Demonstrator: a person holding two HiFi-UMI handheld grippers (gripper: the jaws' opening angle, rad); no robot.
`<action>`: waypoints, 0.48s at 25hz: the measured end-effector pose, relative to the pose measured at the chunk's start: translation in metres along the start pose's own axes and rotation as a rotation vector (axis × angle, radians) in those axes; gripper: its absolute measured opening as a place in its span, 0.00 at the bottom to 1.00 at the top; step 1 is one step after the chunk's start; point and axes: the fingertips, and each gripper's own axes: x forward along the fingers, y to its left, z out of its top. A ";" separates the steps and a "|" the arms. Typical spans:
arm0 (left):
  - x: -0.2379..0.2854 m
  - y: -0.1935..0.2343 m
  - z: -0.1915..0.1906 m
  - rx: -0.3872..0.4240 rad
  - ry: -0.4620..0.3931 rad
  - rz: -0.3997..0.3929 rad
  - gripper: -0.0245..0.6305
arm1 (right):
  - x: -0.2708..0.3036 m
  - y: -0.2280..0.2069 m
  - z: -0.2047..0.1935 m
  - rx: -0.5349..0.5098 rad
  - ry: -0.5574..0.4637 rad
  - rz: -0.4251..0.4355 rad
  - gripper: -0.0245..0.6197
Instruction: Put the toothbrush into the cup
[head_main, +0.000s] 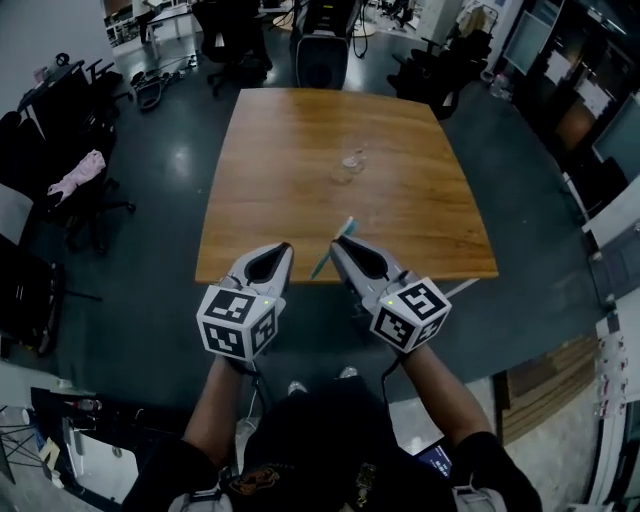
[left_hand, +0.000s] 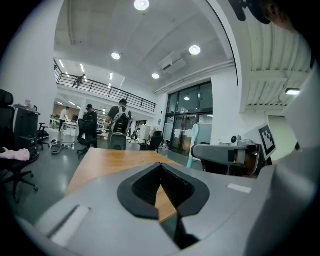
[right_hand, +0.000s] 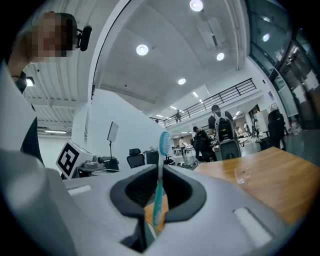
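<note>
My right gripper (head_main: 337, 246) hovers over the near edge of the wooden table (head_main: 400, 215), shut on a teal and white toothbrush (head_main: 330, 248). In the right gripper view the toothbrush (right_hand: 161, 155) stands upright between the jaws, bristle head on top. A small clear cup (head_main: 352, 160) stands near the table's middle, well beyond both grippers; in the right gripper view the cup (right_hand: 241, 175) shows to the right. My left gripper (head_main: 284, 249) is beside the right one, shut with nothing in it (left_hand: 161, 167). The left gripper view also catches the toothbrush (left_hand: 192, 145).
Office chairs (head_main: 230, 45) and a dark machine (head_main: 322, 50) stand past the table's far edge. More chairs with a pink cloth (head_main: 78, 175) are at the left. Dark floor surrounds the table. People stand far off in the hall (left_hand: 90, 120).
</note>
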 end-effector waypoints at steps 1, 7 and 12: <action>0.008 -0.006 0.001 0.000 0.002 -0.020 0.05 | -0.005 -0.007 0.002 0.001 -0.003 -0.017 0.09; 0.047 -0.032 0.004 0.015 0.024 -0.089 0.05 | -0.022 -0.045 0.010 0.014 -0.015 -0.075 0.09; 0.078 -0.029 0.004 0.023 0.046 -0.092 0.05 | -0.013 -0.080 0.012 0.039 -0.028 -0.085 0.09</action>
